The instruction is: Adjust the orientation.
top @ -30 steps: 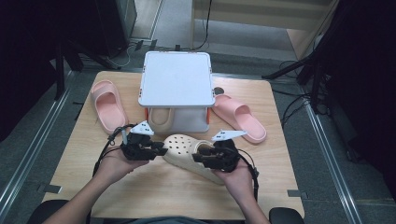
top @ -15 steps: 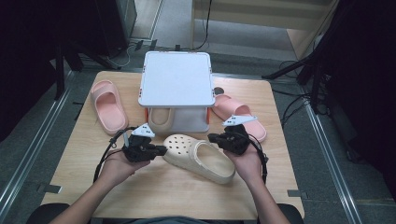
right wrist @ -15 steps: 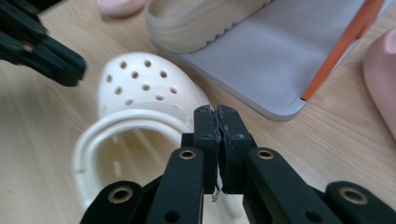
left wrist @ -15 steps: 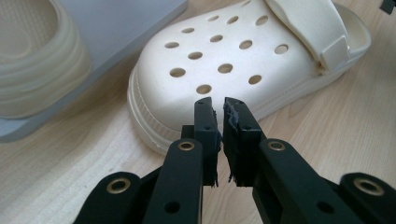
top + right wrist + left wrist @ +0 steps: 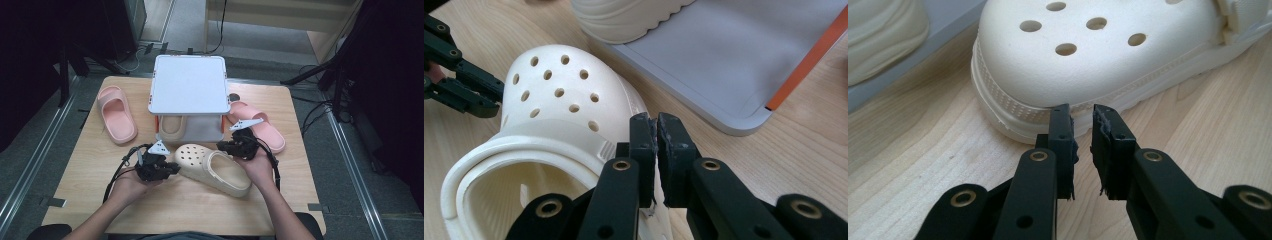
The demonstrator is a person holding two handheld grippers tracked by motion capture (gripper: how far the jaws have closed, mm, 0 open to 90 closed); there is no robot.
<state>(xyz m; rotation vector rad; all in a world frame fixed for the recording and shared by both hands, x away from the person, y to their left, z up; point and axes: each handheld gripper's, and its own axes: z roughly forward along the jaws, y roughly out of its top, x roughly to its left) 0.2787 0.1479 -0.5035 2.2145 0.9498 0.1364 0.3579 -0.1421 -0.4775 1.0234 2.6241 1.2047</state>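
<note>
Black jaws, brass rivets, seemingly.

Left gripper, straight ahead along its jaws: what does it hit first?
Most likely the cream clog: the left gripper points at the ribbed sole edge of its toe, with its jaws nearly closed and nothing between them. The tips look almost at the sole, though depth is hard to judge.

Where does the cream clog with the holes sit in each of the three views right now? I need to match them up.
High view: the cream clog lies low centre on the table, between the two grippers.
Left gripper view: its holed toe is at top centre, just beyond the jaws.
Right gripper view: it lies at lower left, heel opening nearest the camera.
Shared landmark: the grey rack shelf behind the clog.
</note>
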